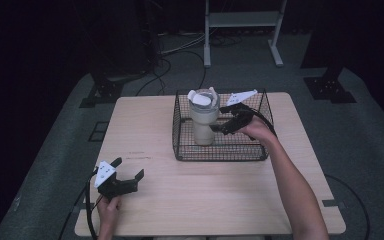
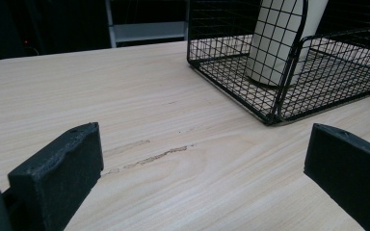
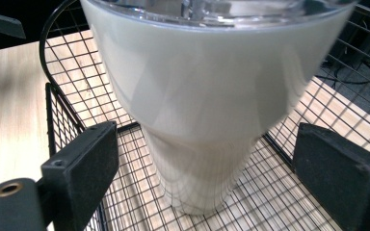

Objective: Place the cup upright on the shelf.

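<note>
Inside the wire basket (image 1: 260, 150) at the bench's (image 1: 205, 200) far side, the cream tumbler (image 1: 203, 120) stands upright; the right tool (image 1: 219, 128) gapes wide beside it, likely to grip. Near left, the left tool (image 1: 127, 181) rests spread.

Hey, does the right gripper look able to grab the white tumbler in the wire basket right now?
Probably yes. The right gripper is open inside the wire basket, its fingers either side of the tumbler, with nothing between them.
</note>
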